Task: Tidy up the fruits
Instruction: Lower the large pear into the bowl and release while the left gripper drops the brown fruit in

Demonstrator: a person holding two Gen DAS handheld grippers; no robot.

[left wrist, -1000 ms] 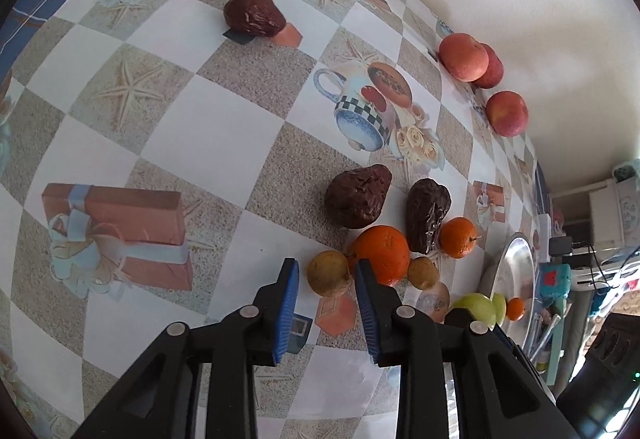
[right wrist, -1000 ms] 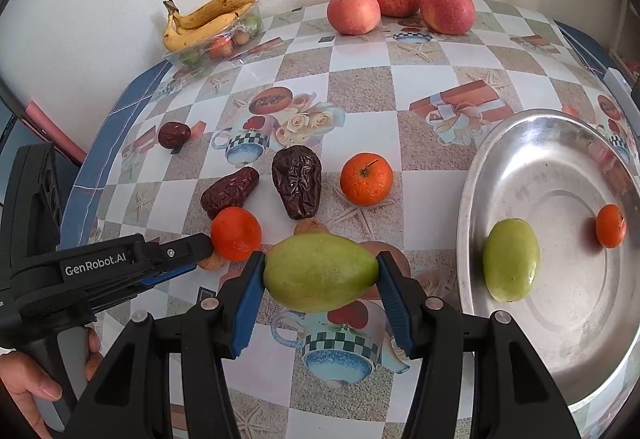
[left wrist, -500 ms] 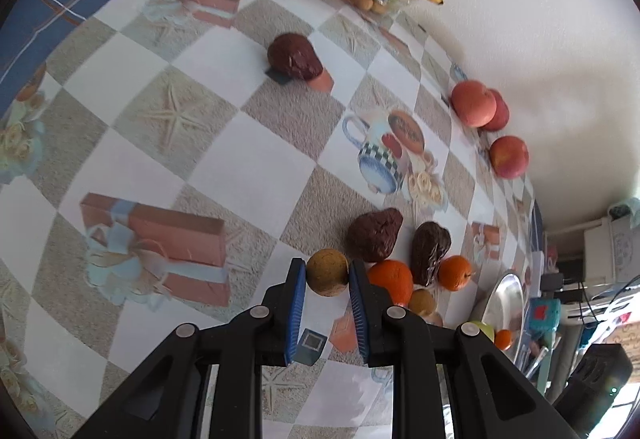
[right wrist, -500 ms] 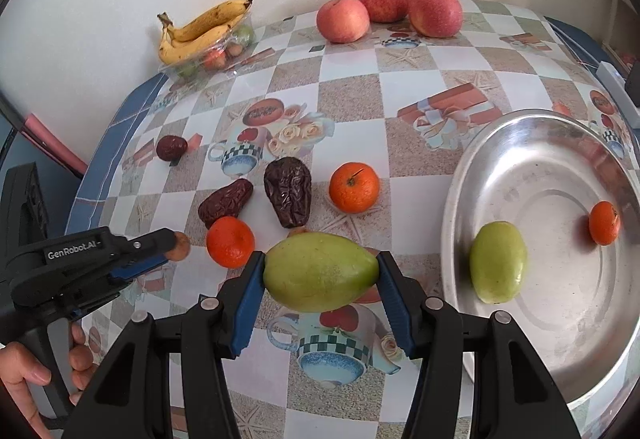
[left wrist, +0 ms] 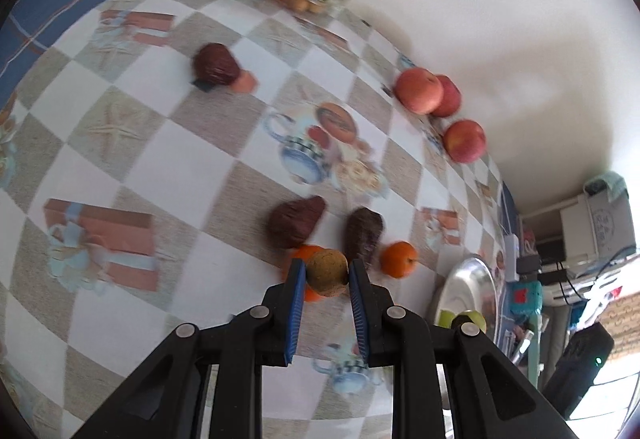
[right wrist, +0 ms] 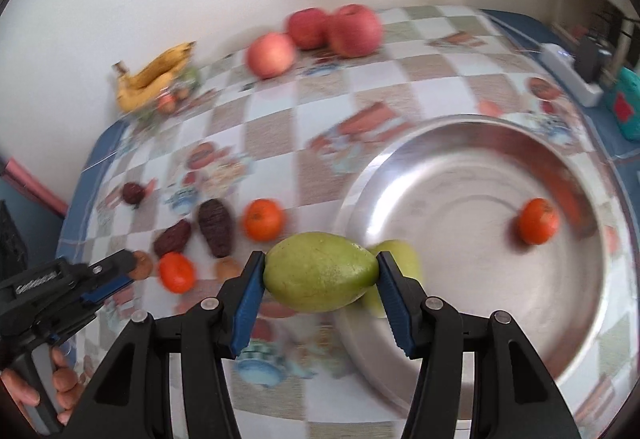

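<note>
My left gripper [left wrist: 326, 275] is shut on a small round brown fruit [left wrist: 326, 271], held just above an orange [left wrist: 308, 255] on the tablecloth. In the right wrist view that left gripper [right wrist: 134, 267] shows at the left edge with the brown fruit [right wrist: 144, 263] at its tips. My right gripper [right wrist: 320, 275] is shut on a large green fruit [right wrist: 320, 271], which hangs at the near-left rim of the metal plate [right wrist: 460, 127]. Inside the plate lie a second green fruit [right wrist: 402, 253], partly hidden, and a small orange [right wrist: 538, 221].
On the cloth lie two oranges [right wrist: 262, 219] [right wrist: 176, 271], three dark wrinkled fruits [right wrist: 216, 227] [right wrist: 172, 237] [right wrist: 133, 193] and another brown fruit [right wrist: 228, 269]. Three apples [right wrist: 354, 31] and bananas [right wrist: 154, 77] sit by the wall. A hand [right wrist: 60, 387] holds the left gripper.
The left gripper closed on the small brown fruit and lifted it off the cloth. The right gripper carried the green fruit rightward to the plate's rim.
</note>
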